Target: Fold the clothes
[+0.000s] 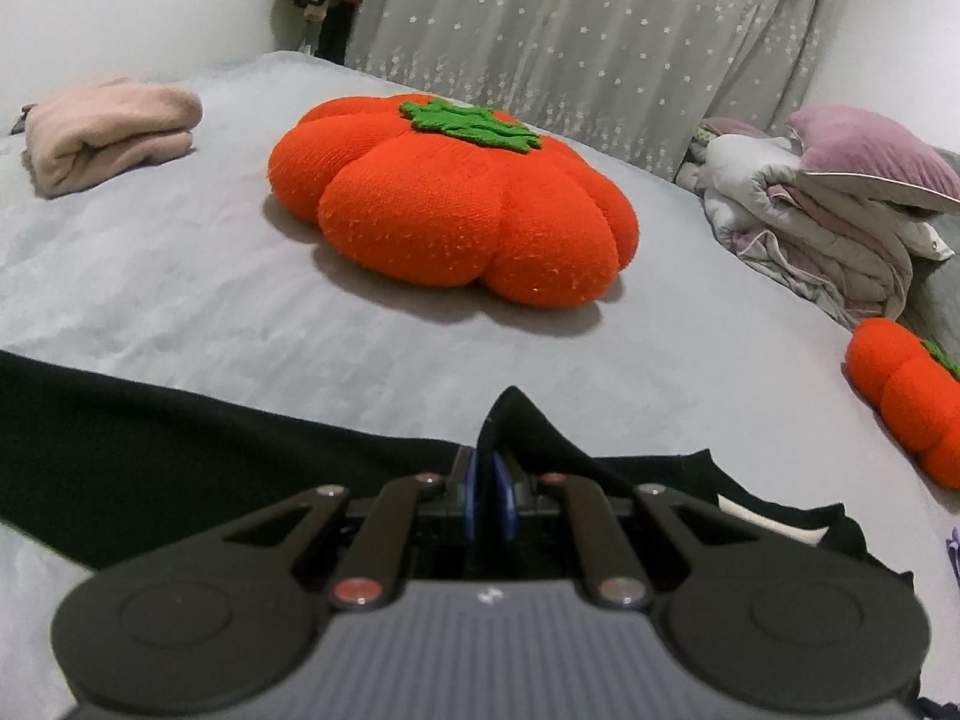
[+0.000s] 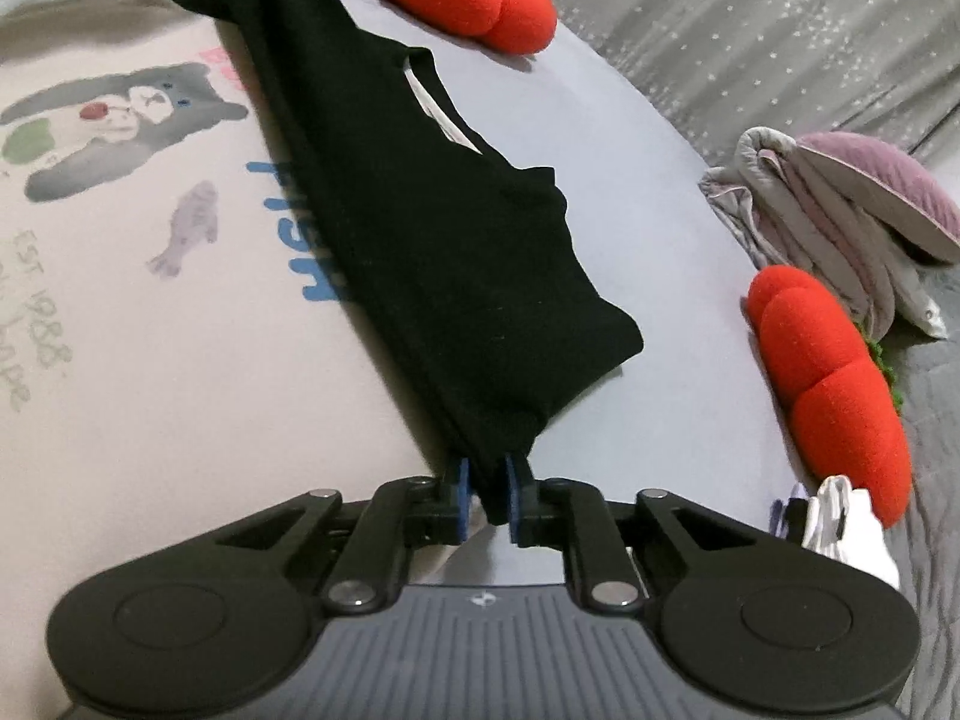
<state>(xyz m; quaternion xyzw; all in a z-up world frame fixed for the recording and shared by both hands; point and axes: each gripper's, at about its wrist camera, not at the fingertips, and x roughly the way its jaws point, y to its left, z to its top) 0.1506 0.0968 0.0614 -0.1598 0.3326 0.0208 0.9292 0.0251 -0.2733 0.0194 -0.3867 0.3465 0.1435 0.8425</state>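
A black garment (image 1: 180, 438) lies stretched across the near part of the grey bed (image 1: 180, 276). My left gripper (image 1: 491, 480) is shut on a peak of its black cloth. In the right wrist view the same black garment (image 2: 420, 228) hangs taut as a long band from the top left down to my right gripper (image 2: 487, 492), which is shut on its lower corner. A white inner label (image 2: 438, 114) shows on it.
A large orange pumpkin cushion (image 1: 456, 198) sits mid-bed, a smaller one (image 1: 912, 396) at the right. A folded pink garment (image 1: 108, 132) lies far left. A bundled quilt with a purple pillow (image 1: 840, 204) is at the right. A person's printed pink shirt (image 2: 150, 240) fills the left.
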